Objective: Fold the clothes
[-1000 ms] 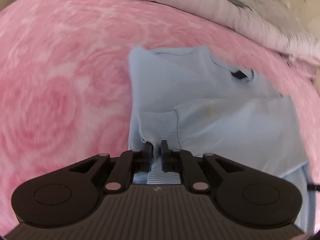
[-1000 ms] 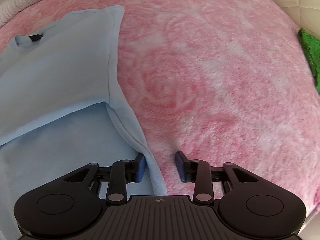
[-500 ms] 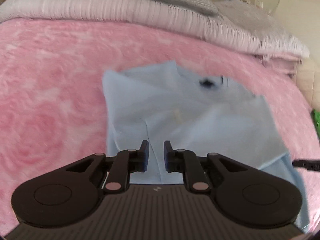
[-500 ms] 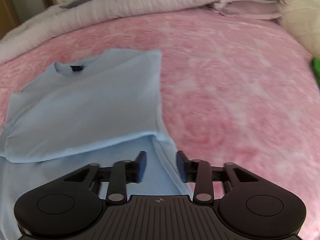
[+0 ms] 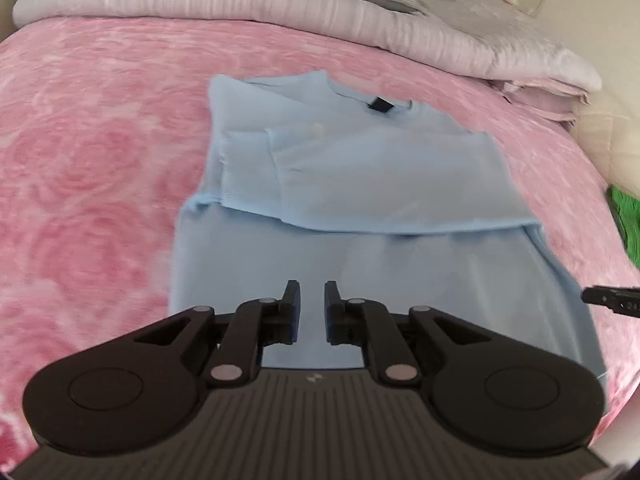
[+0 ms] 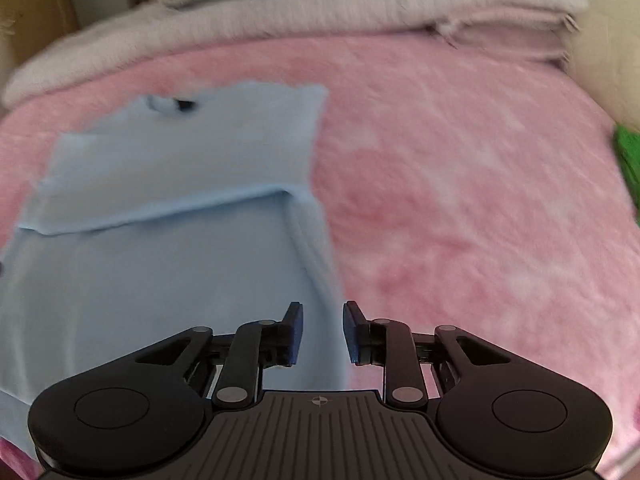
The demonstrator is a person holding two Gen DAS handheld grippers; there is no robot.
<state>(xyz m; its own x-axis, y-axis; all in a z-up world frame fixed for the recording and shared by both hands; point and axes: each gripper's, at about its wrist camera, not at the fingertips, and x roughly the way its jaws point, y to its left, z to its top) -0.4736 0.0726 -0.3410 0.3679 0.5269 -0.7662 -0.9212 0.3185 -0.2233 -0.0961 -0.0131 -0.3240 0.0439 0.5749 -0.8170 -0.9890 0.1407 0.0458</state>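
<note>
A light blue long-sleeved top lies flat on the pink bed cover, collar at the far end, both sleeves folded across its chest. It also shows in the right wrist view. My left gripper is open and empty, raised over the top's lower part. My right gripper is open and empty, above the top's right edge. Its tip shows at the right of the left wrist view.
The pink fleece cover spreads wide around the top. A rolled white-grey duvet and pillows line the far edge. A green cloth lies at the bed's right edge. A wooden door stands far left.
My left gripper let go of the ribbed sleeve cuff, opened and drew back. The sleeve now lies across the chest. Both grippers pulled back toward the hem and rose.
</note>
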